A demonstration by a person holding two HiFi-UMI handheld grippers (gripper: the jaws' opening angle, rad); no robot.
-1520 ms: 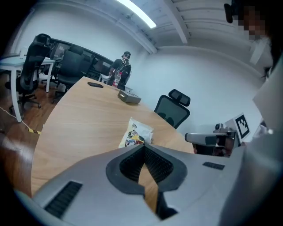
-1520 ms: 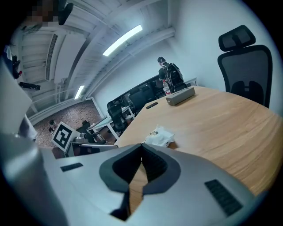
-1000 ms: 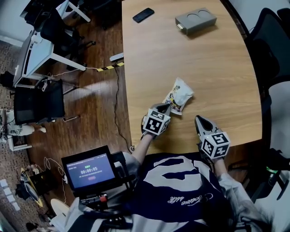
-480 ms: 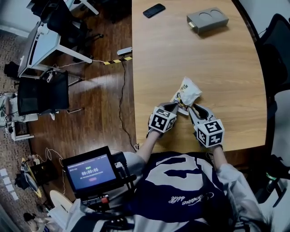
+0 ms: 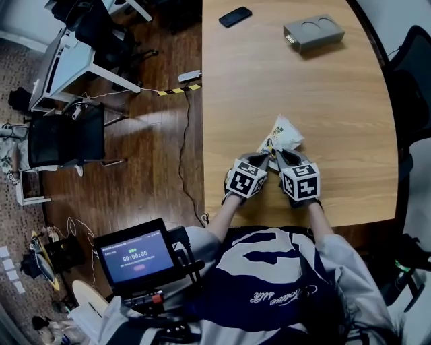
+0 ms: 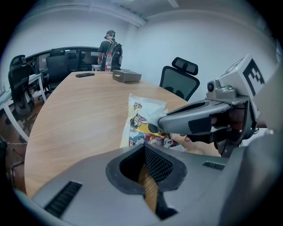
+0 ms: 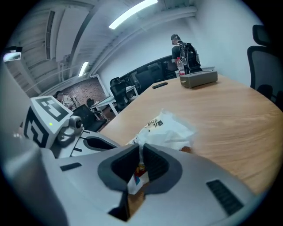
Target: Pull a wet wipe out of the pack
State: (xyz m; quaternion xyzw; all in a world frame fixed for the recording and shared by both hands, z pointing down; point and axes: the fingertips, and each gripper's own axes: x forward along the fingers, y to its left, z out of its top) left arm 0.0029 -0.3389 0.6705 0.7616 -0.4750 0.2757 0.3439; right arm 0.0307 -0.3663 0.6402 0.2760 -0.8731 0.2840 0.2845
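Right hand-held gripper [image 7: 140, 149]: jaws narrow, just been closing, pads pinching a white fold [image 7: 143, 142] that sticks up from the pack [image 5: 283, 133]; wipe or wrapper, can't tell. Printed film shows thru the slit lower down.

Left hand-held gripper [image 6: 143, 149]: jaws together, nothing btwn them, only a sliver of wood seen thru. Its tip is at the pack's near left corner; touching or not, can't tell. Both point down and fwd, tips close together, marker cubes side by side.

Pack lies on the tabletop [image 5: 337, 94], close to its near edge, approx mid-width, cartoon print up, far end crumpled. Well beyond it, at the far end: grey box [image 5: 313, 32] w/ two round dents, dark phone [image 5: 235, 16] to its left. Office chair [image 5: 412, 67] at the right edge. Timer screen [image 5: 135, 255] on the rig at the person's left.
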